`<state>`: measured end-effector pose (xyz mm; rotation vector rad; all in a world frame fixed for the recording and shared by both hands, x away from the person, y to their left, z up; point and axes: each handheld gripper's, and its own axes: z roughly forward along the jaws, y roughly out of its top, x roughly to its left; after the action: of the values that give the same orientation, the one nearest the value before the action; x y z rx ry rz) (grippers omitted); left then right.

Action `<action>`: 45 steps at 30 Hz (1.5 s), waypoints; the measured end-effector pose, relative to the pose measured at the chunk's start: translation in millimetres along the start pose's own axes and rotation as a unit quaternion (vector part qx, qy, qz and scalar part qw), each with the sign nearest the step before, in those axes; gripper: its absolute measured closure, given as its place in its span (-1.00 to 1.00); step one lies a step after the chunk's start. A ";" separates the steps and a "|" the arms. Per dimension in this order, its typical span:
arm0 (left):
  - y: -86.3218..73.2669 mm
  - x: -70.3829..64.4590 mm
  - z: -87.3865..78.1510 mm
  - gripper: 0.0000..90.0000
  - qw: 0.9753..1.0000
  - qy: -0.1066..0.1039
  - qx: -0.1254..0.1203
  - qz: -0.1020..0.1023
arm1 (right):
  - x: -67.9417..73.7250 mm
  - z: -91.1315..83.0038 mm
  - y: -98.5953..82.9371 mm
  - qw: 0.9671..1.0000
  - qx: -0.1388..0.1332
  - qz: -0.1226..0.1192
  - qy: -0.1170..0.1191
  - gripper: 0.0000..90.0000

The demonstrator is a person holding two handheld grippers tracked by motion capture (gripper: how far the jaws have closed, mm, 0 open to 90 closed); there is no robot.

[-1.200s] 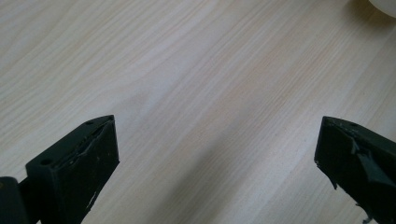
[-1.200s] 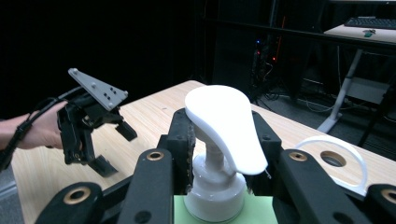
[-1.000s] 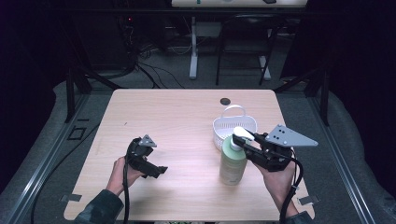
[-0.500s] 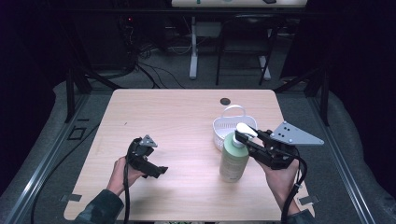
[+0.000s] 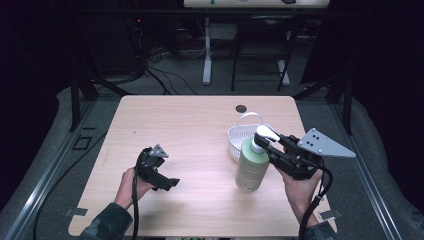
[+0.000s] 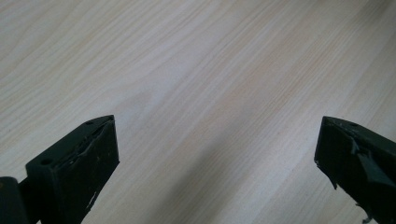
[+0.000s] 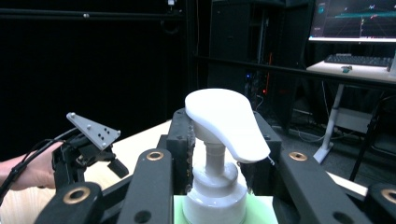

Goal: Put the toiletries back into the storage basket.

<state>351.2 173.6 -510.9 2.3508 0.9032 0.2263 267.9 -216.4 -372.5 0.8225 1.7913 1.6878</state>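
High view: right gripper (image 5: 266, 145) sits a touch higher and more level on the bottle (image 5: 252, 166) than a second ago, grey plate tipped flatter. The bottle has barely shifted, base looks to be on the table (image 5: 175, 125), just in front of the white basket (image 5: 242, 138). Left gripper (image 5: 159, 175) unchanged, resting well to the left of the bottle, away from it.

Judgement: the grip has just settled at the neck, so the lift is probably next; the basket right behind the bottle is the likely target, though that is a guess.

Right gripper view: jaws clamped on the bottle's neck, one each side, just under the white pump head (image 7: 227, 120). Left gripper view: jaws wide apart over bare wood, holding nothing.

Bottle look: pale green body, rounded shoulders, upright, white pump with the spout pointing away from the right hand (image 5: 300, 190). Smooth plastic, tall, top-held, so it may swing when raised. Fill level can't be told.
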 end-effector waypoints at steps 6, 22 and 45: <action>-0.1 -0.1 0.5 -1.00 1.000 -0.001 -0.001 -0.001 | -2.0 -0.7 4.4 1.000 -0.008 0.003 -0.001 0.51; 0.1 0.5 1.1 -1.00 1.000 -0.005 0.003 0.000 | -9.5 -3.6 7.7 0.999 -0.029 0.016 -0.004 0.49; -0.3 1.7 2.3 -1.00 1.000 -0.005 0.009 0.003 | -18.4 -2.6 17.8 0.999 -0.040 0.013 -0.012 0.49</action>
<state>353.2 173.8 -513.1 2.3688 0.8979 0.2102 279.5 -231.3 -355.0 0.8313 1.6928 1.7457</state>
